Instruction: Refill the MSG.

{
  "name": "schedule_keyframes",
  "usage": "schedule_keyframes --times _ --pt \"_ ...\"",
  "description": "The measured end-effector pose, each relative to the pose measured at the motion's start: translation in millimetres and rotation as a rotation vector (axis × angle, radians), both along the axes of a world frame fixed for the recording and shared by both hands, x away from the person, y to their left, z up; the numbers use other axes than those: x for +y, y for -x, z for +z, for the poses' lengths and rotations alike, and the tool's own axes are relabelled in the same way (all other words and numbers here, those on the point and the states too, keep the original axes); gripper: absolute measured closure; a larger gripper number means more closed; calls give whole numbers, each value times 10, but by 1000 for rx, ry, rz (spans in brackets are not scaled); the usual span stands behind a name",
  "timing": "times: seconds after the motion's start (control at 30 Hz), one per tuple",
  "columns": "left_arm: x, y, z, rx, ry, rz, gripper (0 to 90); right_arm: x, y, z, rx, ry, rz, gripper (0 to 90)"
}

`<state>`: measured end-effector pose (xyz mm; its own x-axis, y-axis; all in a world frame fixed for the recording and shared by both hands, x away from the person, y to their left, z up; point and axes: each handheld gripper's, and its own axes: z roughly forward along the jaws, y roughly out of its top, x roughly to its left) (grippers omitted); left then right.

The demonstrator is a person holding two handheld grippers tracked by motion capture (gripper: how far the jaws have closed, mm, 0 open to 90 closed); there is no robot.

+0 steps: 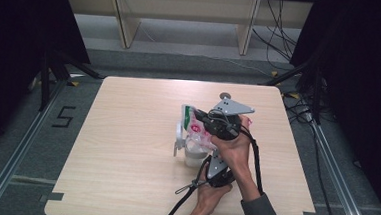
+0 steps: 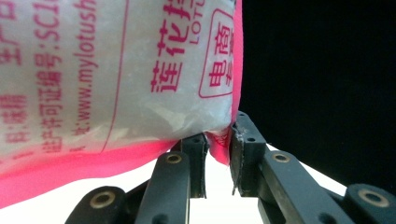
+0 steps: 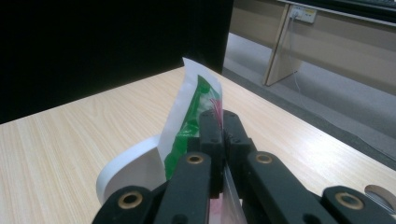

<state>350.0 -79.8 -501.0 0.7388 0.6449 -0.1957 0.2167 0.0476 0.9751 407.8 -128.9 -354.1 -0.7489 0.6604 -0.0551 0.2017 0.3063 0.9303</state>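
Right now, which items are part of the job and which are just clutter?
In the job:
- bag, pink-printed, gripped by both grippers
- white cup under the bag
- left gripper, pinching the bag's pink corner
- right gripper, shut on the bag's edge

Just lying about:
- cables on the floor
- wooden table legs behind

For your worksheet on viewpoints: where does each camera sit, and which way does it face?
High view: above the table, looking forward and down; forearms and both hands show.
Left gripper view: on the left gripper, looking at the bag; black jaws show.
Right gripper view: on the right gripper, looking across the table; shut jaws show.
All views share the bag.
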Motion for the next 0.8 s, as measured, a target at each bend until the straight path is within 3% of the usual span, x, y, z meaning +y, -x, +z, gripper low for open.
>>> schedule_keyframes --times 0.1,0.17,0.2,0.27,0.4,0.57,0.67,0.73,0.8 --pt "0 0 -4 5 -3 0 773 0 -19 -10 -17 2 -3 900" --pt "-1 -1 -6 5 -2 1 773 4 0 -9 9 4 -5 900" --pt "5 7 1 11 -16 10 773 -6 -15 -4 -11 18 2 900" --pt "0 0 -3 4 -1 1 773 1 -3 -2 8 5 0 900" --pt "5 8 1 12 -19 11 773 8 -5 -6 -1 11 -5 900" --pt "6 2 0 6 -9 11 773 10 -16 -3 -14 19 13 900" --pt "11 7 5 9 -16 10 773 10 -5 1 3 13 3 900" --pt "-11 -12 -8 6 6 -25 772 23 -8 -11 -8 20 1 900" --pt "6 4 -3 8 -10 8 773 25 -15 -13 -6 21 12 900"
